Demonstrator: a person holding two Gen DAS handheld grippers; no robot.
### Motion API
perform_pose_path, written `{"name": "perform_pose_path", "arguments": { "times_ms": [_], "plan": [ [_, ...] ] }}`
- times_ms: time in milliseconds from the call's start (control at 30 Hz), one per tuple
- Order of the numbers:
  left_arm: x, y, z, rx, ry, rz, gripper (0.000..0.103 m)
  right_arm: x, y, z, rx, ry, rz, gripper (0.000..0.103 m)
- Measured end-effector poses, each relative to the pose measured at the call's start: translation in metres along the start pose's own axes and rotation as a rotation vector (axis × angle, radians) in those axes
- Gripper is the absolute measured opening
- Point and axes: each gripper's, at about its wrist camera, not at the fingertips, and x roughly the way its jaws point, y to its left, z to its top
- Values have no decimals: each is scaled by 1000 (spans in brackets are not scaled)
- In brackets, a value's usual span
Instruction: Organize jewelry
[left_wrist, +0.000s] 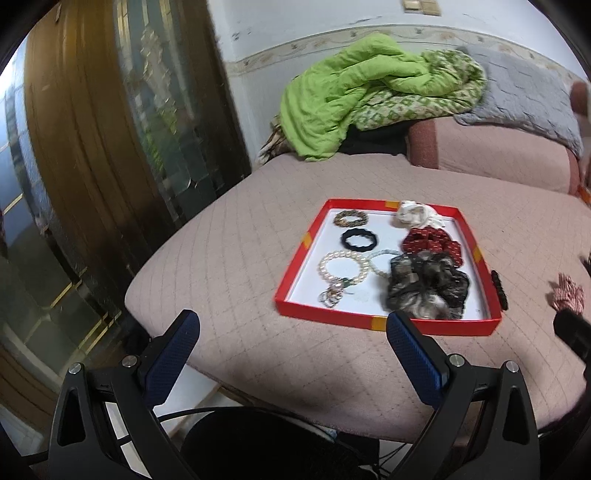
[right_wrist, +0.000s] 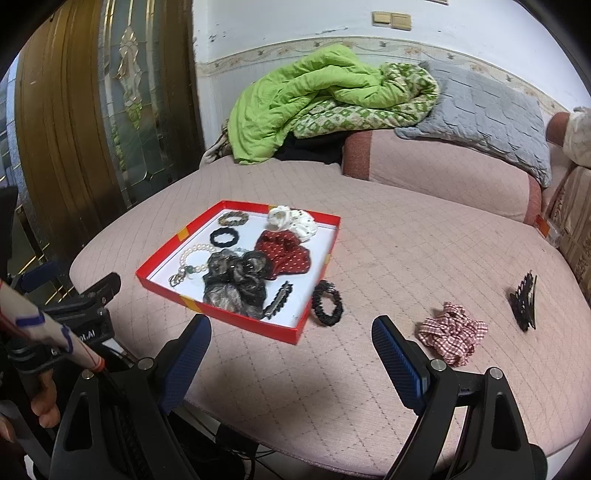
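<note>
**3 pieces left outside the tray**

Both claws hang released and empty over the near edge of the bed (right_wrist: 369, 236): the left gripper (left_wrist: 291, 341) short of the tray's front wall, the right gripper (right_wrist: 291, 341) between the tray and the loose pieces.

The red tray (right_wrist: 162, 254) already holds 2 small bands, a pearl bracelet (left_wrist: 343, 267), a white scrunchie (right_wrist: 295, 221), a red scrunchie (right_wrist: 284, 254), a dark scrunchie (right_wrist: 232, 288) and a flat clip (right_wrist: 279, 299). Outside it lie a black scrunchie (right_wrist: 327, 302), touching or just beside the tray's right wall, a checked scrunchie (right_wrist: 450, 338) near the right claw, and a black claw clip (right_wrist: 524, 301) well apart to the far right.

The scrunchies look light, soft and crushable, so a pinch across a bunched fold should hold; a grip on 1 thin edge may let the cloth slide out. The black one is best taken on its outer side, away from the tray wall. The claw clip looks rigid, smooth and toothed, likely to twist or skid between pads, so it is probably best held across its spine rather than its teeth. The pearl bracelet seems the most delicate piece and needs no disturbing.
</note>
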Motion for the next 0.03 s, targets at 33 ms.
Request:
{"name": "perform_pose_path", "arguments": {
  "times_ms": [33],
  "plan": [
    [-1, -6, 2, 13, 0, -19, 101, -1, -4, 0, 8, -4, -7, 92]
  ]
}}
